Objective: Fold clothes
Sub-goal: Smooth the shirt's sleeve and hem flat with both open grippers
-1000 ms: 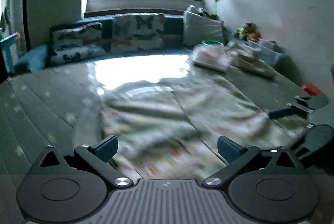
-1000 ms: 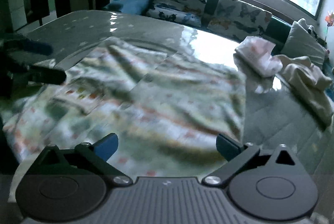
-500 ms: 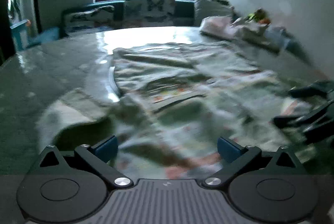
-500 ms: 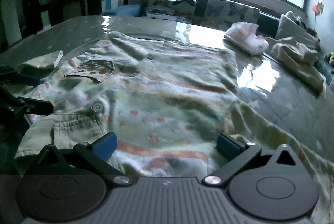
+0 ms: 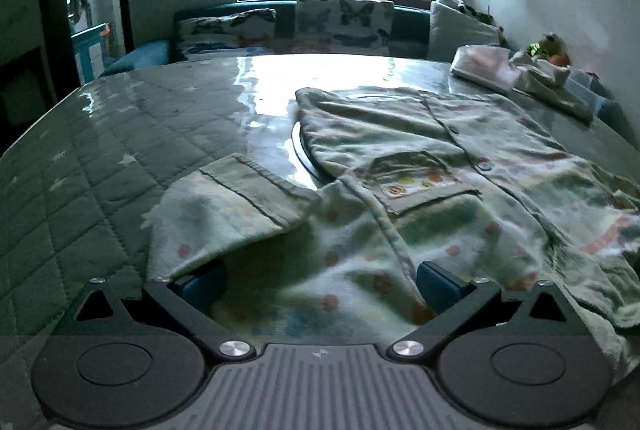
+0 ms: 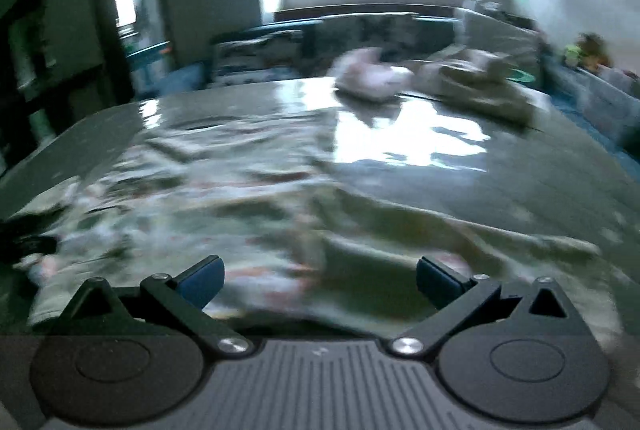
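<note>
Button-front patterned shirt (image 5: 460,165) spread open on the quilted worktop (image 5: 100,157), 1 sleeve (image 5: 224,201) bunched, no finished fold showing. Left gripper (image 5: 320,282) and right gripper (image 6: 320,280) low at the near edge, jaws spread, pinching nothing. 2 other garments (image 5: 516,77) heaped at the far right corner.

No readable text anywhere in either view. The only mark on offer is a tiny pale emblem on the ribbed grey housing (image 5: 320,354) of the left gripper, too small to make out as letters. The same faint mark sits on the right gripper's housing (image 6: 319,352), blurred. The shirt (image 5: 440,189) shows printed dots and patches on its pocket, no words or numbers that can be read.
</note>
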Motion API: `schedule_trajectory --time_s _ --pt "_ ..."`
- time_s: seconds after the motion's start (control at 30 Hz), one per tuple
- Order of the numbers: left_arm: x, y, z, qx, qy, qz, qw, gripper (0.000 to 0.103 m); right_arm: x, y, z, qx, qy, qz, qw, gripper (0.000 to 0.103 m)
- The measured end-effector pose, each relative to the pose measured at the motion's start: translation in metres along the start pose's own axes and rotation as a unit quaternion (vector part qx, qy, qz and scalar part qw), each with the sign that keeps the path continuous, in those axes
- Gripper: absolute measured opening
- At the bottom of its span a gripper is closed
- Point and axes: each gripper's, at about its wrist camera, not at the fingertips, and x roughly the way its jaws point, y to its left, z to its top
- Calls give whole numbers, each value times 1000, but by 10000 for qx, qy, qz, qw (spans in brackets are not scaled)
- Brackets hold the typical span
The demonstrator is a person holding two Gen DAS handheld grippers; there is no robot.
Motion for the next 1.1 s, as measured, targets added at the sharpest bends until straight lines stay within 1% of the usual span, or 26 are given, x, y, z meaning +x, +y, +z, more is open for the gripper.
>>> schedule_trajectory --time_s 0.13,0.23,0.27,0.37,0.4,0.63,0.83,1.1 --pt "1 5 1 -92 -11 54 9999 103 -3 -45 -4 579 24 -411 9975 103" --pt "2 10 2 -179 -14 137 9997 103 -3 -74 -10 1077 109 -513 9928 103" --pt "2 12 3 -199 -11 185 9996 103 -5 -82 -11 1172 38 -518 9918 103" --pt "4 17 5 -275 -10 288 9992 103 -3 -98 -10 1210 40 -658 9905 103" --pt "5 18 5 -288 -8 319 9991 103 -1 -102 -9 1194 51 -709 9903 103" --pt "5 28 5 -384 -45 482 9981 103 36 -99 12 391 355 -1130 9922 103" --pt "4 42 7 -543 -61 589 9968 103 49 -104 19 350 262 -1180 9921 103" --pt "4 51 8 -662 -101 653 9956 103 48 -105 18 329 195 -1179 9923 103"
